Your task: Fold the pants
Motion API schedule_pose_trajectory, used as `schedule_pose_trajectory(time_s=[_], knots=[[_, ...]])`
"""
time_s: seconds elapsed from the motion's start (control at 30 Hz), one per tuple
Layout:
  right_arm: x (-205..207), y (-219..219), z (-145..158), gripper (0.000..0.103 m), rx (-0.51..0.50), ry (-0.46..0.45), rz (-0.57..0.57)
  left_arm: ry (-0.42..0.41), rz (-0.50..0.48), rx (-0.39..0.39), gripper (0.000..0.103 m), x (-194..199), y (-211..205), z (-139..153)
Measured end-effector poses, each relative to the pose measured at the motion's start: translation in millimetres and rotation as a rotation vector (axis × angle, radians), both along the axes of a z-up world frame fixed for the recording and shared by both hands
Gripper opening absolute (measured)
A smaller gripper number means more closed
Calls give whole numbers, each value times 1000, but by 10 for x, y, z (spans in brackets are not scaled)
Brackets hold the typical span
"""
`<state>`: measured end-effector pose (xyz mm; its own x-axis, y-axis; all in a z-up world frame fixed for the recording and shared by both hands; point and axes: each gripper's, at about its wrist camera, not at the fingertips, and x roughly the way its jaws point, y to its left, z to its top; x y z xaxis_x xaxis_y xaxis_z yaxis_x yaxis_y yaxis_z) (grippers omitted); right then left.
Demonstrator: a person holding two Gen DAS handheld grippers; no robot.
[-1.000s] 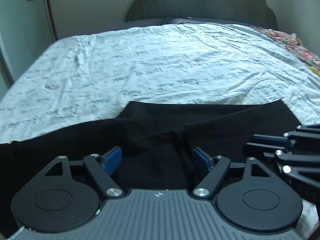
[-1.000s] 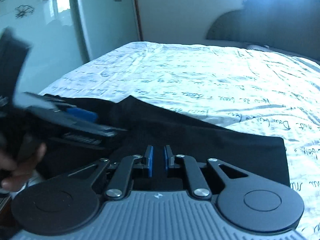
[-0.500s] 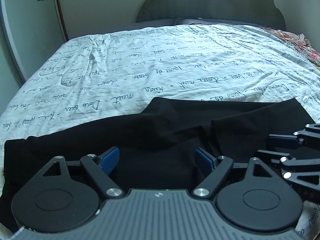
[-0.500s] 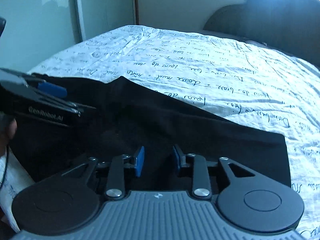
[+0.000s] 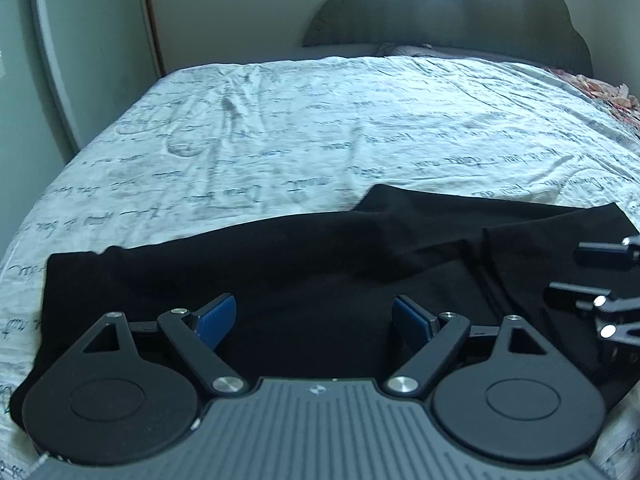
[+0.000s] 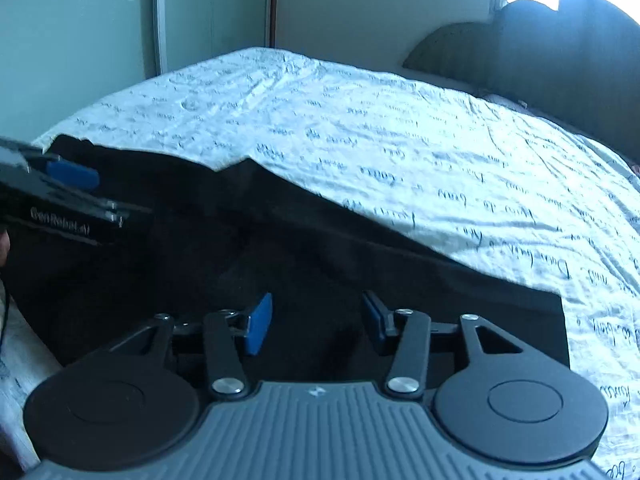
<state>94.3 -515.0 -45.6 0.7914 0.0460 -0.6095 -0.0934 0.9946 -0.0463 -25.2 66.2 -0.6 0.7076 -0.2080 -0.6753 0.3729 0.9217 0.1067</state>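
Black pants (image 5: 304, 264) lie spread across the near edge of the bed, with a fold ridge towards the right; they also show in the right wrist view (image 6: 320, 256). My left gripper (image 5: 314, 318) is open and empty just above the pants' middle. My right gripper (image 6: 316, 320) is open and empty above the pants' right part. The right gripper's fingers (image 5: 600, 280) show at the right edge of the left wrist view. The left gripper (image 6: 60, 196) shows at the left edge of the right wrist view.
The bed has a white sheet (image 5: 320, 132) printed with script, and a dark headboard (image 5: 440, 12) at the far end. A wardrobe (image 6: 80, 40) stands to the left. Patterned fabric (image 5: 600, 92) lies at the bed's far right.
My right gripper has opened from nearly shut to wide open. Both grippers have pulled back and up a little from the pants. The left gripper has stayed open.
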Motion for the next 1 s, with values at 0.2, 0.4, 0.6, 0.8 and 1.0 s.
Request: schedule_pose_trajectory(time_s=[0.2,0.4,0.6,0.8,1.0], knots=[[-62,576,261,48,-98,-92,161,-67,95,-7,88,-92,472,110],[-159,1457,348,50,-196,-160,440,-72,289,-74,93,-133,1215,305],[-214,2169,235,50,-252,-183,647,73,440,-217,93,-152,1942,377],[-311,2521,-2,50,-381,-181,743,266,433,-378,93,-122,2190,233],[-362,2783,-303,50,-624,-263,671,369,447,-588,96,-38,2248,38]])
